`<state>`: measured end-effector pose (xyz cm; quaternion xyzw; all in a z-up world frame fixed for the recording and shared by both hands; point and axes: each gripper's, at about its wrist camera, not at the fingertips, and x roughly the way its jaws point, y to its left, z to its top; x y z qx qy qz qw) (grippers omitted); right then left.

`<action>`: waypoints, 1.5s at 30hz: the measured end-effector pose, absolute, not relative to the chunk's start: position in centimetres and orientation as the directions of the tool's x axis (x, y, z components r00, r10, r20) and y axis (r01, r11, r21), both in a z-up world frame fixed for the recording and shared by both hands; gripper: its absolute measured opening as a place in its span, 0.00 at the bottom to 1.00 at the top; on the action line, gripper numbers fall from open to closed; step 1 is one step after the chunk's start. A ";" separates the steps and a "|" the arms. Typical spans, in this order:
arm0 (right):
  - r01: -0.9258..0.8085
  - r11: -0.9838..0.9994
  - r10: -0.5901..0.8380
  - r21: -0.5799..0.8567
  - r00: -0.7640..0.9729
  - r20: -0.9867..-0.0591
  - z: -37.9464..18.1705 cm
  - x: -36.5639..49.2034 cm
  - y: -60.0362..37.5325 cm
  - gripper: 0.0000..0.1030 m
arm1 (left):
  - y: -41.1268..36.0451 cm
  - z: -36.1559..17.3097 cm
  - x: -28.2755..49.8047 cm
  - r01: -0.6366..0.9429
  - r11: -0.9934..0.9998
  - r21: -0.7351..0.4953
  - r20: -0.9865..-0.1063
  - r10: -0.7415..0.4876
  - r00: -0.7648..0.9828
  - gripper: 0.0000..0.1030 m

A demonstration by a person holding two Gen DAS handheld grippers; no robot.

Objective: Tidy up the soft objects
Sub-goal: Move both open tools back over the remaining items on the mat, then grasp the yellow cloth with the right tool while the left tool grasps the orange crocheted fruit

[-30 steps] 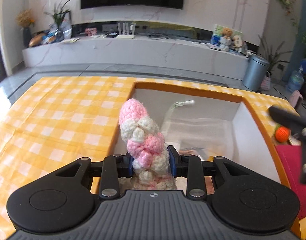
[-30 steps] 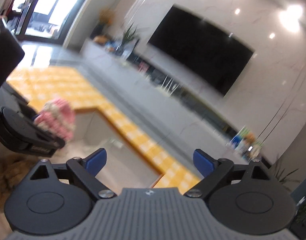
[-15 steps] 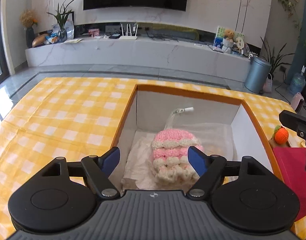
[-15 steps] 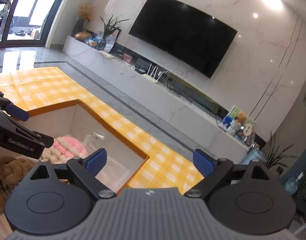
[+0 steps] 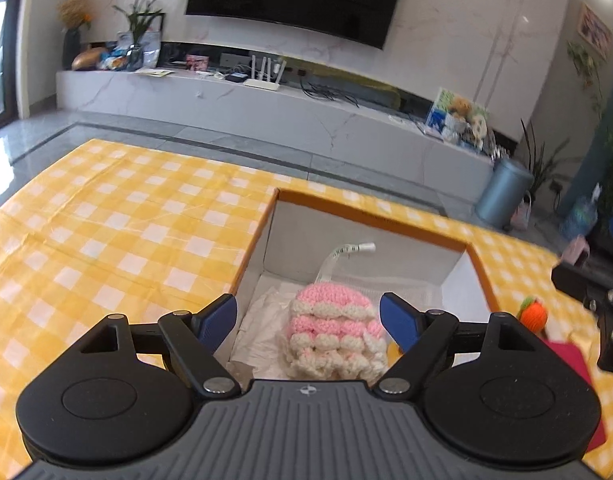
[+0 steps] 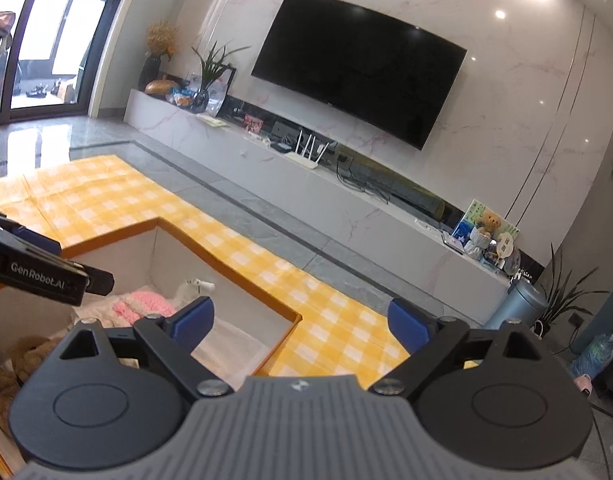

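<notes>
A: Pink-and-white knitted piece (image 5: 333,330): one item, lying inside the open box (image 5: 458,254), on crumpled white paper (image 5: 262,320), free of any grip. Location suits the task: soft goods are gathered in one container.

B: Start from the left, then. What sits there?

A: Yellow checked cloth (image 5: 106,232), covering the table on the box's left side and beyond it; nothing stands on that part. Next, left gripper (image 5: 308,318): jaws spread wide and empty, poised above the box with the knit below and between the blue pads (image 5: 398,320). I judge the spread fits a piece let go into the box.

B: And further right?

A: A clear tube with a white tip (image 5: 352,250), leaning against the back wall of the box. Then a small orange knitted ball (image 5: 533,314), outside the box on the table, just beside a red mat (image 5: 578,376). Likely the next item to collect.

B: The other tool?

A: Right gripper (image 6: 302,324): jaws parted wide, holding nothing, poised over the box's near right corner. Its view also records brown fuzzy material (image 6: 10,368) low in the box, partly hidden; kind not determinable.
</notes>
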<state>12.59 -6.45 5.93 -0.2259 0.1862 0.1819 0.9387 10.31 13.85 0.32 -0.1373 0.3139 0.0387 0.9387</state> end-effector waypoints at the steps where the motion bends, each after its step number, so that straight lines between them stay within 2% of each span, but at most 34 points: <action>1: -0.422 0.831 0.259 -0.362 0.870 -0.420 6.0 12.4 -6.6 0.90 | 13.9 0.6 10.1 -0.159 0.958 -0.240 -0.585 -0.012 0.811 0.92; 3: -0.415 0.833 0.260 -0.365 0.877 -0.404 6.1 12.1 -7.0 0.90 | 13.8 1.3 9.7 -0.152 0.958 -0.244 -0.560 -0.011 0.828 0.92; 7: -0.394 0.855 0.241 -0.337 0.877 -0.416 6.2 12.6 -8.3 0.90 | 12.9 2.9 9.0 -0.191 0.968 -0.164 -0.547 0.072 0.834 0.92; 10: -0.341 0.888 0.215 -0.308 0.901 -0.377 6.7 12.5 -10.0 0.90 | 12.1 4.3 8.1 -0.192 0.968 -0.159 -0.515 0.084 0.853 0.92; 14: -0.296 0.922 0.199 -0.252 0.916 -0.349 7.5 12.1 -12.5 0.90 | 11.7 5.7 6.9 -0.130 0.948 -0.291 -0.467 -0.022 0.884 0.92; 17: -0.231 0.952 0.164 -0.200 0.938 -0.304 7.8 11.5 -14.9 0.90 | 10.5 6.4 6.4 -0.051 0.951 -0.304 -0.462 -0.100 0.881 0.92; 24: -0.140 0.982 0.096 -0.130 0.950 -0.298 7.6 9.9 -21.1 0.91 | 4.7 7.5 5.4 0.032 0.990 -0.140 -0.411 -0.088 0.907 0.92; 29: 0.069 0.989 -0.102 -0.135 0.960 -0.259 7.5 9.4 -26.0 0.93 | 0.0 8.2 5.3 0.079 0.996 -0.041 -0.368 -0.088 0.926 0.92; 33: 0.215 0.959 -0.261 -0.185 0.924 -0.280 6.2 10.0 -29.3 0.93 | -3.3 8.0 5.8 0.133 0.990 -0.042 -0.389 -0.139 0.911 0.92; 35: 0.240 0.954 -0.288 -0.183 0.903 -0.319 5.3 10.5 -31.1 0.93 | -4.7 7.4 6.2 0.182 0.982 -0.055 -0.414 -0.189 0.891 0.92; 41: 0.220 0.974 -0.224 -0.062 0.860 -0.459 2.2 11.5 -34.9 0.93 | -8.0 5.5 8.2 0.293 0.951 -0.100 -0.492 -0.303 0.816 0.93; 45: 0.181 0.983 -0.172 -0.031 0.843 -0.510 1.0 12.2 -35.3 0.93 | -10.3 4.7 9.4 0.317 0.948 -0.020 -0.515 -0.282 0.809 0.93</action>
